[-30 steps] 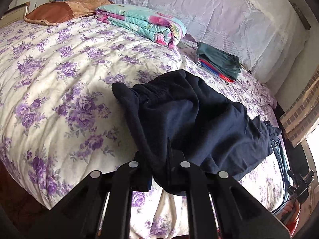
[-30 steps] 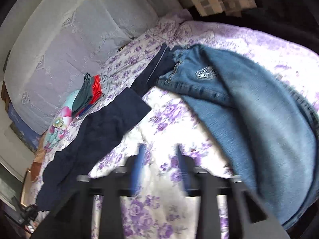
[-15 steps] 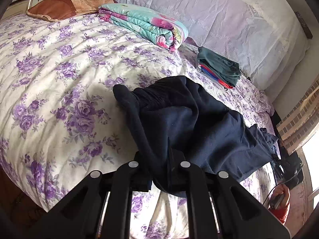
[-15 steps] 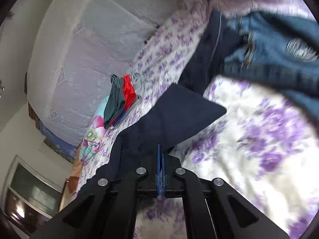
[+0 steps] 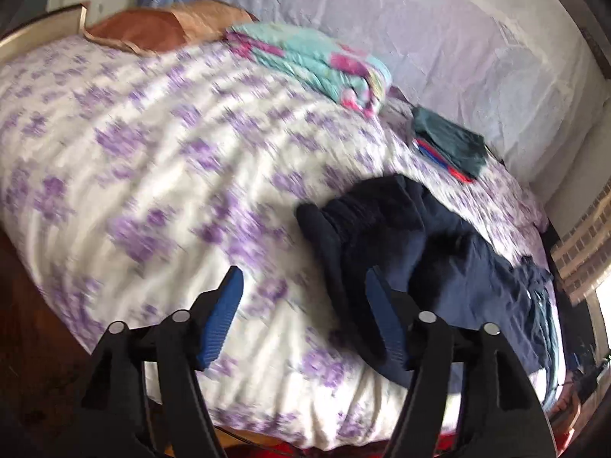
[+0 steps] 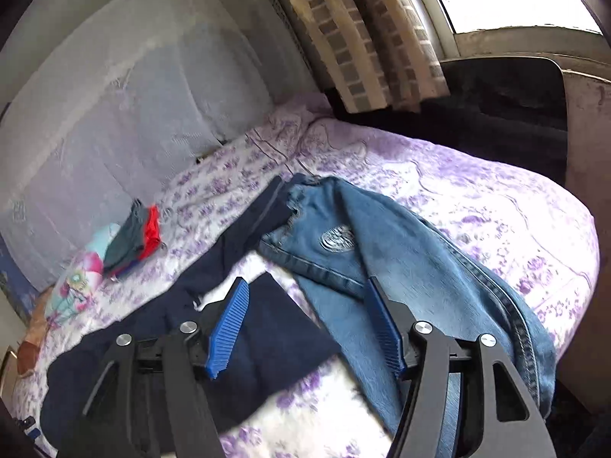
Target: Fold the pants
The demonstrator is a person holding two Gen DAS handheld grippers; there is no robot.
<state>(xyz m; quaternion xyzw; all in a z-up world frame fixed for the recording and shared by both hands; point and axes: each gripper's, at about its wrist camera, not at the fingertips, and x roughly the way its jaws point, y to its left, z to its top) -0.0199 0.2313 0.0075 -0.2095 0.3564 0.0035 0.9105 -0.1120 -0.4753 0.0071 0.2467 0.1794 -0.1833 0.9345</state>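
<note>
Dark navy pants (image 5: 439, 252) lie rumpled on the floral bed (image 5: 152, 175), stretching to the right edge. My left gripper (image 5: 305, 286) is open and empty; its right finger sits just in front of the pants' near fold. In the right wrist view the same navy pants (image 6: 236, 343) lie flat across the bed, partly under my open right gripper (image 6: 305, 297). Blue jeans (image 6: 412, 267) lie to the right, overlapping the navy fabric at the back.
A folded turquoise floral blanket (image 5: 313, 65) and a brown pillow (image 5: 160, 30) lie at the bed's head. A small stack of folded green and red clothes (image 5: 450, 145) lies by the white headboard (image 5: 420, 30); the stack also shows in the right wrist view (image 6: 133, 236). Curtain and window stand at the right (image 6: 362, 30).
Both grippers were shut on the navy pants half a second ago and have opened, letting go. The left gripper has drawn left; the right has swung up and back from the cloth.
</note>
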